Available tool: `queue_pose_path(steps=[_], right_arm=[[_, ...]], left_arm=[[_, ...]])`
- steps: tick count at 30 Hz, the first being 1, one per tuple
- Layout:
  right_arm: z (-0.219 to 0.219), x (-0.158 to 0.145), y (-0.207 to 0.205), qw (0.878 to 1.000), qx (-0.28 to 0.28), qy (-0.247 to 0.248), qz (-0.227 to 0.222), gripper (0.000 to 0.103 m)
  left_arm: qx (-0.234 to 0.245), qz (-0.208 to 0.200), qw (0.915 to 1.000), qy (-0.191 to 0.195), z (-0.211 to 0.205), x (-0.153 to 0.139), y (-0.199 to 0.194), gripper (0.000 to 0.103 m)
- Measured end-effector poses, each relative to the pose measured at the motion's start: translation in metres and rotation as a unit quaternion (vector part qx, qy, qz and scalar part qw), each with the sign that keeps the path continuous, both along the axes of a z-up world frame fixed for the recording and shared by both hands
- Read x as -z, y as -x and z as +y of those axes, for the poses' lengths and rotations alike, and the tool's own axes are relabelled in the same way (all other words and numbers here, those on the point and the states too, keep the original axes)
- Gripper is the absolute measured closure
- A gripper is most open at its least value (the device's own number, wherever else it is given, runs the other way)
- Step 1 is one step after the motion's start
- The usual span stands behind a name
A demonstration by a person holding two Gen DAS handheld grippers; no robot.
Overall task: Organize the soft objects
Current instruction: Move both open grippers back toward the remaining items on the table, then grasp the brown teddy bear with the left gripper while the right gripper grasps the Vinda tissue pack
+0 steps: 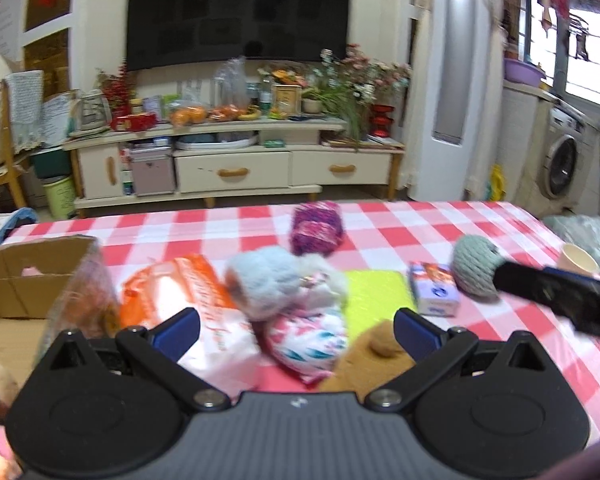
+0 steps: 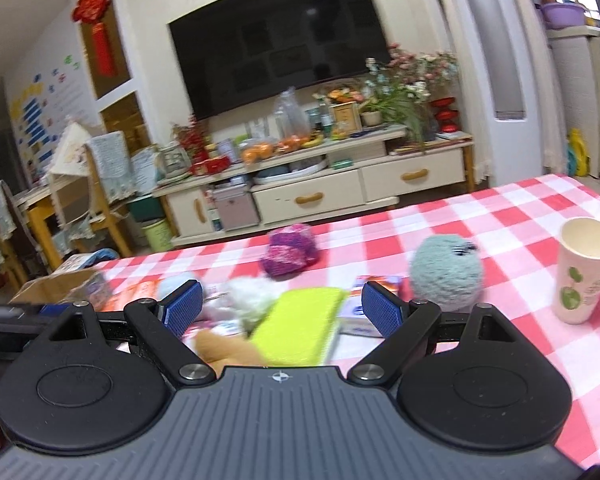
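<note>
Plush toys (image 1: pixel 288 292) cluster mid-frame on the checked tabletop (image 1: pixel 420 232); left tool (image 1: pixel 296 330) and right tool (image 2: pixel 282 306) gape wide, empty.

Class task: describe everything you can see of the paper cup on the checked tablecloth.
The paper cup is white with a green leaf print on its side. It stands upright, open end up, on the red-and-white tablecloth, right of the grey-green yarn ball and apart from it. Nothing touches it; its inside cannot be seen.
</note>
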State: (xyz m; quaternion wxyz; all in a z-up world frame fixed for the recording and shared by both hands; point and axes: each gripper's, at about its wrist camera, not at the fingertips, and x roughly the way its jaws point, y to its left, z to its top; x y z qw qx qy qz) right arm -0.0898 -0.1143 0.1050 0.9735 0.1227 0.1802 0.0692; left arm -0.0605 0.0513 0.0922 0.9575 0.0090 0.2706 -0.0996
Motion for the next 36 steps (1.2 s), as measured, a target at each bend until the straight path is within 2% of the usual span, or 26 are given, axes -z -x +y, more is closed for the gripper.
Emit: queue_pose_path(steps=[6, 14, 21, 29, 36], right_arm=[[-0.016, 0.013, -0.012, 0.999, 0.043, -0.003, 0.019, 0.0], [-0.012, 0.036, -0.052, 0.997, 0.037, 0.004, 0.074, 0.0], [-0.01, 0.052, -0.083, 0.995, 0.032, 0.017, 0.096, 0.0], [-0.015, 0.066, -0.125, 0.992, 0.032, 0.014, 0.118, 0.0], [-0.02, 0.074, -0.136, 0.991, 0.034, 0.027, 0.127, 0.0]], left_arm=[[0.057, 0.012, 0.9983, -0.002, -0.023, 0.01, 0.006, 0.001], [0.118, 0.032, 0.9922, -0.025, -0.052, 0.029, 0.013, 0.001], [0.132, 0.048, 0.989, -0.047, -0.064, 0.043, 0.006, 0.001], [0.125, 0.062, 0.9886, -0.056, -0.07, 0.053, -0.005, 0.001], [0.116, 0.078, 0.9886, -0.055, -0.071, 0.06, -0.015, 0.001]])
